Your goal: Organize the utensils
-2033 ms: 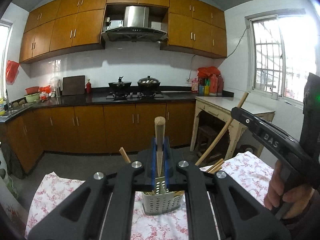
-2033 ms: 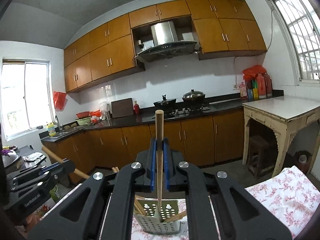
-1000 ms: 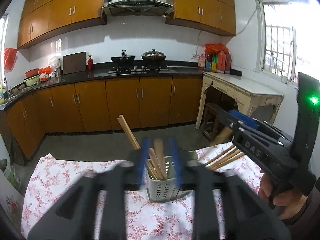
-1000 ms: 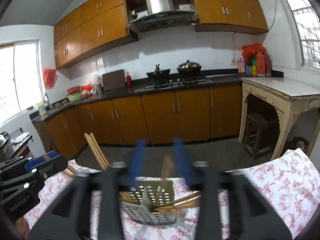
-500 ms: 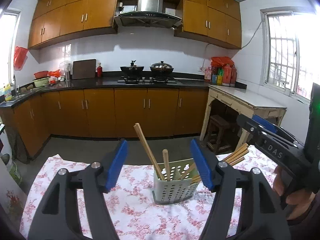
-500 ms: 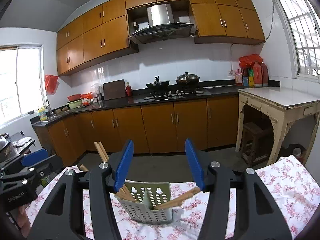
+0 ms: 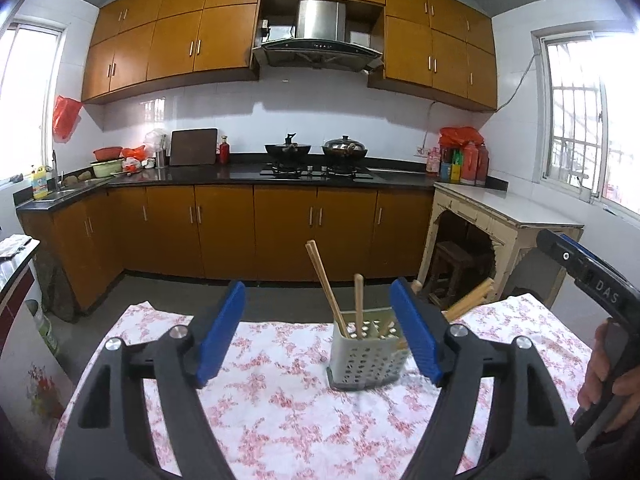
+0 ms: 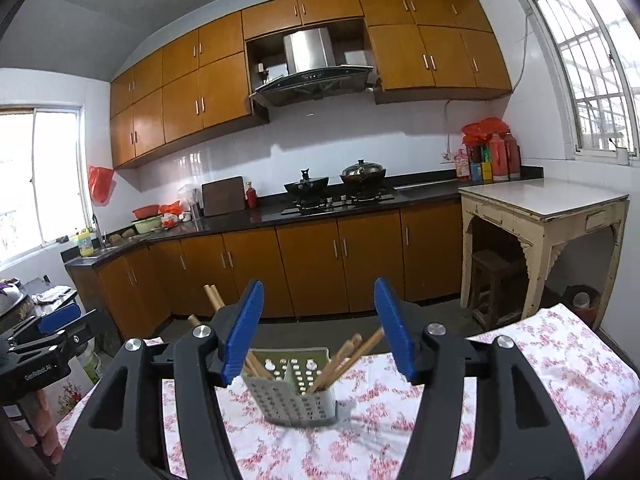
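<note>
Beyond both spread fingers (image 7: 416, 332) — utensil holder (image 7: 366, 356).

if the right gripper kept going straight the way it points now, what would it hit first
Most likely the perforated utensil holder on the floral tablecloth, or the chopsticks sticking out of it. They sit centred ahead of the open right gripper, though depth is hard to judge.

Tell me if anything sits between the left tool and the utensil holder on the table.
Nothing visible does. The left tool is open and empty, with only bare floral tablecloth between it and the utensil holder, where chopsticks stand.
</note>
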Demonstrator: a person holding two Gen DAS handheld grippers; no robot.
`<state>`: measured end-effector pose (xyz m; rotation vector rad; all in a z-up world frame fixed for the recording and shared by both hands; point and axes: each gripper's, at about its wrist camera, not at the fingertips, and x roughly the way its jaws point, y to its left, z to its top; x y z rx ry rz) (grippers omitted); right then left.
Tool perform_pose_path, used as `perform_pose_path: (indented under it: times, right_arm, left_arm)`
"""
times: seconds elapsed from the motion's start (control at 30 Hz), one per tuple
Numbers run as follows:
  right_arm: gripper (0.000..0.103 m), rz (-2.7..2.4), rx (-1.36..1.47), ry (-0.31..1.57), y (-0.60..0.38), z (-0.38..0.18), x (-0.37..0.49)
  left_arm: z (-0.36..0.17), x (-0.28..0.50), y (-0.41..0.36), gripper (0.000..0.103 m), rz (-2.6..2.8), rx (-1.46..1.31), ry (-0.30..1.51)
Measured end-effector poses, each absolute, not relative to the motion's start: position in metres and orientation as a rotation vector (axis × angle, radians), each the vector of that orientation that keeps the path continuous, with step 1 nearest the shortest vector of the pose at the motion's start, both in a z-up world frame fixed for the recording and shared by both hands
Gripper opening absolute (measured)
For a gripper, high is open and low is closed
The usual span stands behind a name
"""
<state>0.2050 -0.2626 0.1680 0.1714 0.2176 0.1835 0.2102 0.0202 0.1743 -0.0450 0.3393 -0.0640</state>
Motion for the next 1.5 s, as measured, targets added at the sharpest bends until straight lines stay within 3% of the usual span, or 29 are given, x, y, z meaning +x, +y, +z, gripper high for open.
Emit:
perform_pose_path:
  times: [0.2,0.37,0.9,1.5]
  right_arm:
    - [0.078,0.204,0.157,0.218,-0.266,0.144,0.147]
    - [0.101,0.24,0.152,0.212,-0.266,0.112,0.103]
    - [0.101,0.202,0.086,0.33,-0.247,0.025,0.043]
    - [0.101,0.187,0.098,0.407,-0.244,-0.008,0.028]
  left_arm:
    - [0.156,0.153,0.011,0.096,-0.084,-0.032,0.314]
    - [0.13,0.111,0.009,0.099,-0.101,-0.045,0.317]
    - [0.038,0.03,0.016,0.099,0.022,-0.023,0.397]
    - [-0.002,0.02,0.009,0.099,0.036,0.002,0.464]
